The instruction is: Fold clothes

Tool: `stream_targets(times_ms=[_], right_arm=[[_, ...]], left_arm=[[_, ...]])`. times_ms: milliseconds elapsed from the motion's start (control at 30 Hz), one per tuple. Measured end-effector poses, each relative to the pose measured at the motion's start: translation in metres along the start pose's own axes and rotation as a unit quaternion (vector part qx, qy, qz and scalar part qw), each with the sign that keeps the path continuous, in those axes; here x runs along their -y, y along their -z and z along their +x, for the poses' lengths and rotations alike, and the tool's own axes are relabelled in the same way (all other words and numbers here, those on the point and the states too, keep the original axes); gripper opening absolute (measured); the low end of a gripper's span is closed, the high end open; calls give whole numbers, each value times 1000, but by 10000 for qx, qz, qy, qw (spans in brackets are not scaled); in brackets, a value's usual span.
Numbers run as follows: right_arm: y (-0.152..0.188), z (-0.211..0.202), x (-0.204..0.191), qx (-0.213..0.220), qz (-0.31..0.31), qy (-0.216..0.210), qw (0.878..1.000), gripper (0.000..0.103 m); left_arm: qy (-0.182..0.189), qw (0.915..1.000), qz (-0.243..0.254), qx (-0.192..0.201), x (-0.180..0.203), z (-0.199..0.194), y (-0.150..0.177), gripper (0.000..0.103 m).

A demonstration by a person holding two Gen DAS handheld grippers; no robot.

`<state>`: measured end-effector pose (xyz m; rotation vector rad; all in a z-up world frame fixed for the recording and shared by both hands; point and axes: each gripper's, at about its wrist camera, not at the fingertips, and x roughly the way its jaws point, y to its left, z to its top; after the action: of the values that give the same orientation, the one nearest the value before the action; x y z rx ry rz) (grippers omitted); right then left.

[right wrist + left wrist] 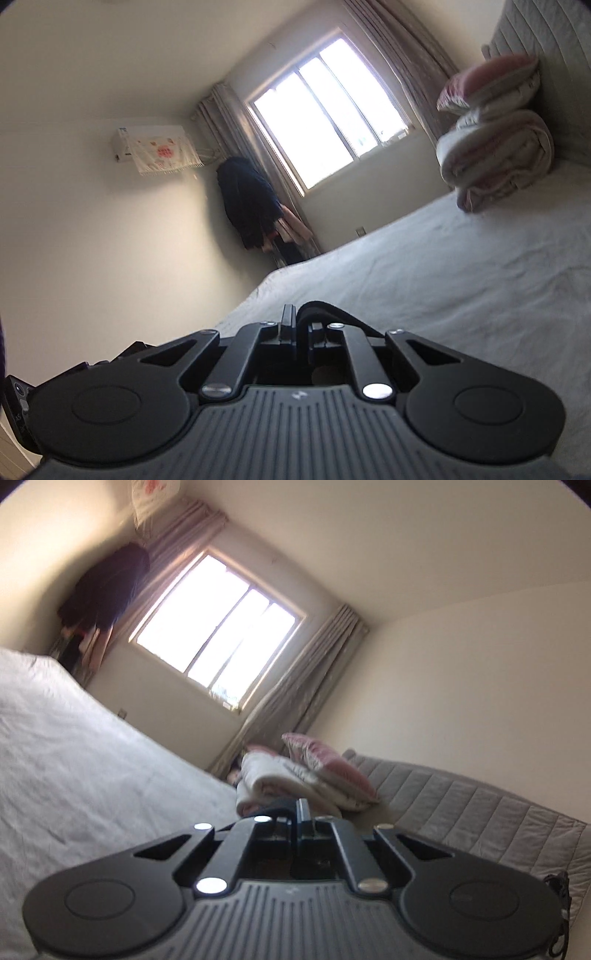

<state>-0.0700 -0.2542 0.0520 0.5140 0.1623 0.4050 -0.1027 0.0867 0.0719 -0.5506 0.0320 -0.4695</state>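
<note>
Dark garment fold (325,310) pinched in right claw (297,325), bottom centre; left claw (304,810) closed, contents unclear; both level, rolled, over bed (443,288).

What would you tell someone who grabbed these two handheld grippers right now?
Left gripper: shut; something dark shows beside its fingers, but whether it is gripped is unclear.
Right gripper: shut on a dark cloth that loops out of its jaws.
Both point across the white bed; folded bedding sits at its far end.
Done: no fold visible. Left: all the folding.
</note>
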Motion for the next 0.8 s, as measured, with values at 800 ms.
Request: stream_targets(times_ms=[800], right_arm=[[-5, 163, 28, 232, -1914, 1390, 9713, 10]], left_arm=[[-1394, 9847, 907, -526, -77, 189, 0, 2]])
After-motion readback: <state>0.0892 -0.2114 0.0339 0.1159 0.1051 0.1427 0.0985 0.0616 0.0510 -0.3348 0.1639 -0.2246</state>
